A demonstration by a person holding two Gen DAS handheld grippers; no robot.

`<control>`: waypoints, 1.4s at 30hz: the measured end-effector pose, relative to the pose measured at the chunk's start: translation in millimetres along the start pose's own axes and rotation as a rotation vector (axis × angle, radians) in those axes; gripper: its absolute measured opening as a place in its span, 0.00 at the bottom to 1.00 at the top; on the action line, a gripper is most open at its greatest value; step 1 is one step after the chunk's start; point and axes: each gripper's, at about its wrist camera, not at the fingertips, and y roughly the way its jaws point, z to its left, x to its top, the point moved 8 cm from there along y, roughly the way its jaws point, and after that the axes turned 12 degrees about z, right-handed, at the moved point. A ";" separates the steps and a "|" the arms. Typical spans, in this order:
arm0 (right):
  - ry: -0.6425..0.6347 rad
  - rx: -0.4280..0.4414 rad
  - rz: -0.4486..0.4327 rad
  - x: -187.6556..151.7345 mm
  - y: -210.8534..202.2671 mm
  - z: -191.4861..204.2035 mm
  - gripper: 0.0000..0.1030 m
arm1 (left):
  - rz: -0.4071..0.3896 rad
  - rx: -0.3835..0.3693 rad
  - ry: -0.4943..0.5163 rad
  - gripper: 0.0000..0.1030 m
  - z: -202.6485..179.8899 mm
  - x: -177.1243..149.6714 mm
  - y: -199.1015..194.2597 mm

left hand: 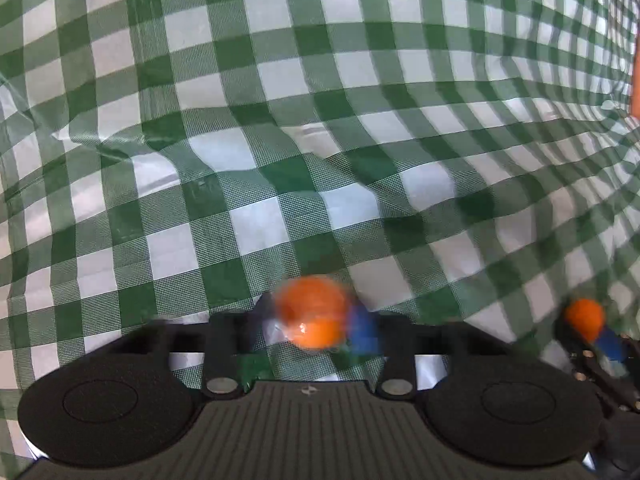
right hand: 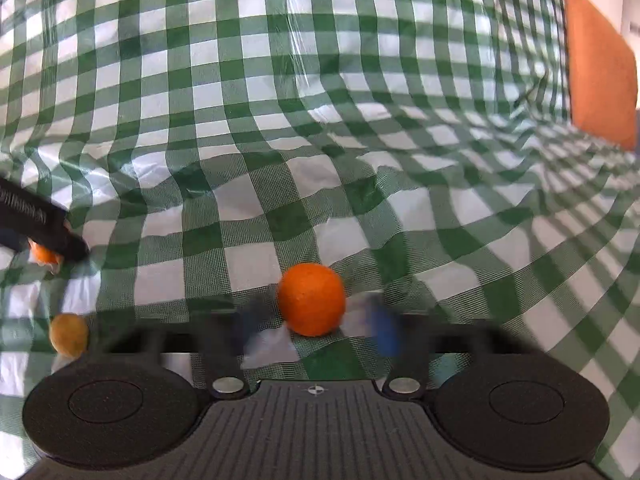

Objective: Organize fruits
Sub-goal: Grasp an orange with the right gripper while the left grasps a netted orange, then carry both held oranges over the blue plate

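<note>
In the left wrist view my left gripper is shut on a blurred orange fruit just above the green checked cloth. At the lower right of that view the right gripper shows with its own orange fruit. In the right wrist view my right gripper has an orange fruit between its blurred fingers, which stand apart from it on both sides. The left gripper shows at the left edge with its orange fruit.
A smaller yellow-orange fruit lies on the wrinkled checked cloth at the lower left of the right wrist view. An orange cushion stands at the far right; its edge shows in the left wrist view.
</note>
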 end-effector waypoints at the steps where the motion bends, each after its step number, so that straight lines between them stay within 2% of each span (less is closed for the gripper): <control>1: 0.006 0.002 0.005 -0.2 -0.5 -0.2 0.33 | -0.013 -0.005 -0.004 0.39 0.5 -1.3 -7.0; 5: 0.060 0.005 0.014 6.1 -16.6 -14.6 0.33 | -0.057 0.029 0.022 0.39 3.8 -17.9 -48.7; 10: 0.057 0.035 -0.062 3.3 -91.2 -18.5 0.33 | -0.100 0.110 0.063 0.39 8.9 -67.4 -119.8; 13: 0.037 0.083 -0.086 -10.5 -143.6 -11.1 0.33 | -0.095 0.119 0.053 0.39 22.0 -112.9 -160.5; 18: -0.048 0.190 -0.098 -55.2 -230.4 23.9 0.33 | -0.063 0.131 -0.003 0.39 55.3 -204.1 -213.0; 21: -0.095 0.274 -0.074 -90.1 -273.7 48.5 0.33 | -0.043 0.148 -0.049 0.39 78.0 -262.6 -238.0; 25: -0.190 0.375 -0.039 -136.4 -319.3 92.4 0.33 | -0.021 0.184 -0.120 0.39 115.5 -336.7 -267.9; 29: -0.290 0.447 -0.023 -170.9 -356.3 130.7 0.33 | -0.008 0.192 -0.205 0.39 143.5 -392.5 -286.8; 34: -0.410 0.491 -0.021 -198.3 -391.0 169.0 0.33 | -0.026 0.199 -0.269 0.39 165.6 -433.3 -298.5; 42: -0.522 0.475 -0.032 -222.4 -415.8 196.5 0.33 | -0.041 0.168 -0.308 0.39 176.8 -449.3 -299.1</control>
